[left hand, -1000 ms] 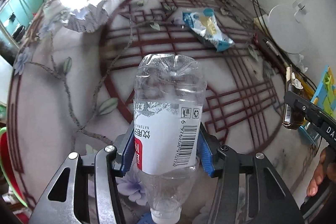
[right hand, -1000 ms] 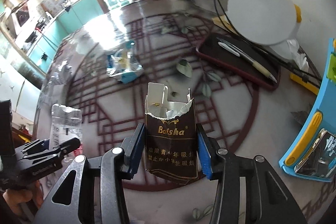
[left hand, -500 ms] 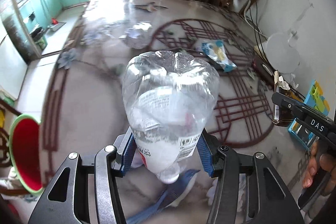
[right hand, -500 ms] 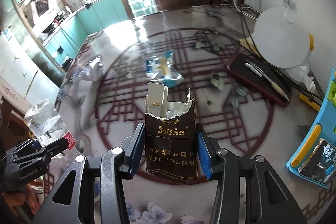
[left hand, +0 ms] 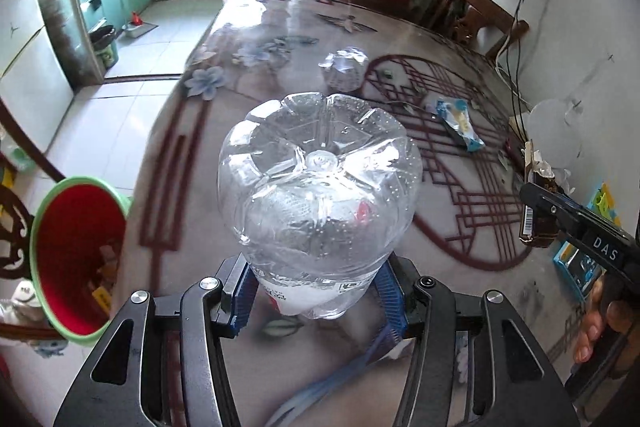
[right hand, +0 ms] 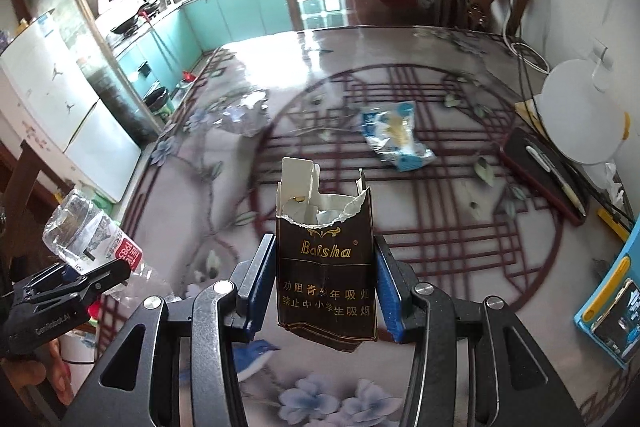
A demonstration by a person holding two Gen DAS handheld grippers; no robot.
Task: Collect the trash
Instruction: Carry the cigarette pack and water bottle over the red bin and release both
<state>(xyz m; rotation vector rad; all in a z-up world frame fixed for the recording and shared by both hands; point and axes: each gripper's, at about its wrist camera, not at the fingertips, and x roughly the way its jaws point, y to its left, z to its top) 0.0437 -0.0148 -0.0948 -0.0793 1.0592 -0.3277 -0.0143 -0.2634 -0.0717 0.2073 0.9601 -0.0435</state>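
My left gripper [left hand: 316, 301] is shut on a clear plastic bottle [left hand: 320, 187], held base toward the camera, above the patterned table [left hand: 192, 187]. A red bin with a green rim [left hand: 68, 259] stands off the table's left edge, below and left of the bottle. My right gripper [right hand: 325, 281] is shut on a torn brown cigarette pack [right hand: 326, 259]. That pack [left hand: 538, 211] and gripper also show at the right of the left wrist view. On the table lie a blue-and-white wrapper [right hand: 394, 135] and a crumpled clear plastic piece [right hand: 244, 113].
A white round fan [right hand: 580, 115], a dark red case with a pen [right hand: 544, 171] and cables line the table's right side. A blue toy [right hand: 612, 307] sits at the near right. Chairs stand behind the table; tiled kitchen floor lies to the left.
Both grippers have drawn back and risen toward the table's near left edge. The bottle has tipped so its base faces the camera. The red bin has come into the left wrist view.
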